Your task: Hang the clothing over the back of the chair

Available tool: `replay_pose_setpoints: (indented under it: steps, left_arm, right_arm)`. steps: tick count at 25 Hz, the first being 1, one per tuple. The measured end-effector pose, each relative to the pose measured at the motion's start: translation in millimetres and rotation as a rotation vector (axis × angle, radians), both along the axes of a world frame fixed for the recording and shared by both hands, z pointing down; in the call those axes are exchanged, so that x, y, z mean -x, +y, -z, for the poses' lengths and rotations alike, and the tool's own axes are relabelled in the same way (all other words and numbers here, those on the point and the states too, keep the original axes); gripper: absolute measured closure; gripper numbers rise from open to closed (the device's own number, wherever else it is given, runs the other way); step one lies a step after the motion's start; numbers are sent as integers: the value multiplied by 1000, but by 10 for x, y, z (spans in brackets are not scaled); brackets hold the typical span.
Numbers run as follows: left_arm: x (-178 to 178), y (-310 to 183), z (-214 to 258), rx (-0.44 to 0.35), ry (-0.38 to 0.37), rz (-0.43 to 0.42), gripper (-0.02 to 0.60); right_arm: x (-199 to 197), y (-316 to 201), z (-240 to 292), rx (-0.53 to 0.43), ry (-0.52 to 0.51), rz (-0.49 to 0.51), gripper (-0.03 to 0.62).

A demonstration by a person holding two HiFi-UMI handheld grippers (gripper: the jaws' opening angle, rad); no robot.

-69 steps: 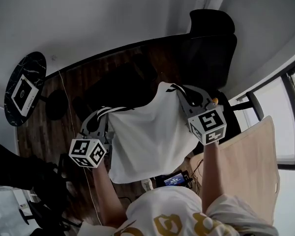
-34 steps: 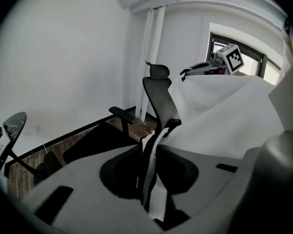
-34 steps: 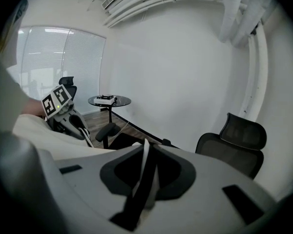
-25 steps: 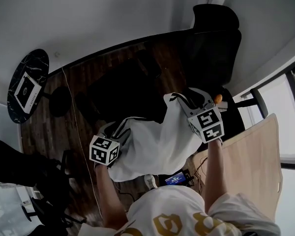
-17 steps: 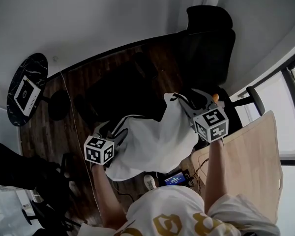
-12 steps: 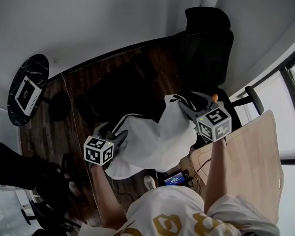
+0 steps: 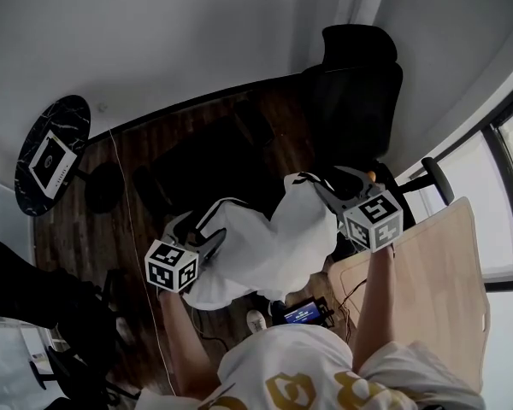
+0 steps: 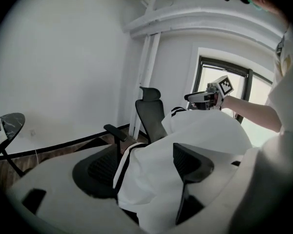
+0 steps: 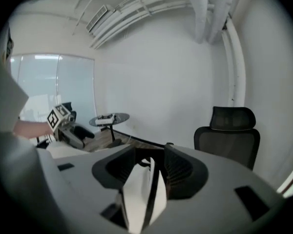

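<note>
Limp white garment [image 7: 265,246] with black stripes, sagging at the centre of the head view.
Its soft, creased cloth hangs below the black mesh chair [image 7: 355,92], which has a headrest and sits at upper right. The left gripper [image 8: 146,165] has its jaws wide and opening, with cloth lying loose between them. The right gripper [image 9: 149,167] has its jaws apart but closing, a narrow striped fold standing between them, unpinched.

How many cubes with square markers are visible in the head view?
2. One cube sits at the lower left of the white clothing; the other at its right. None seems hidden.
</note>
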State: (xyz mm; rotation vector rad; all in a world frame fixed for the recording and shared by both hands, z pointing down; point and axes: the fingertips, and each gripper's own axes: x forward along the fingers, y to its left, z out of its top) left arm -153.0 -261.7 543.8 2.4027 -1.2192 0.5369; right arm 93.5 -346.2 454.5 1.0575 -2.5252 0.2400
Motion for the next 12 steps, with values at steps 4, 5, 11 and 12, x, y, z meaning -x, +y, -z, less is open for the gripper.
replay_pose_setpoints:
  steps: [4,5,11,12]
  left_arm:
    - [-135,49,284,-110,-26,-30,241]
    - [-188,60,378,-143,-26,-39,241]
    - [-288,233,931,-342,44,2,421]
    - [-277,288,1015,-380,34,11,479]
  right_arm:
    - [74,130,302,-28,-193,-40,450]
    - [76,181,356,-35,-218,-54,482]
    - [341,614,714,-35,-451,-30,582]
    - [383,679,723,-53,-443,-37,582]
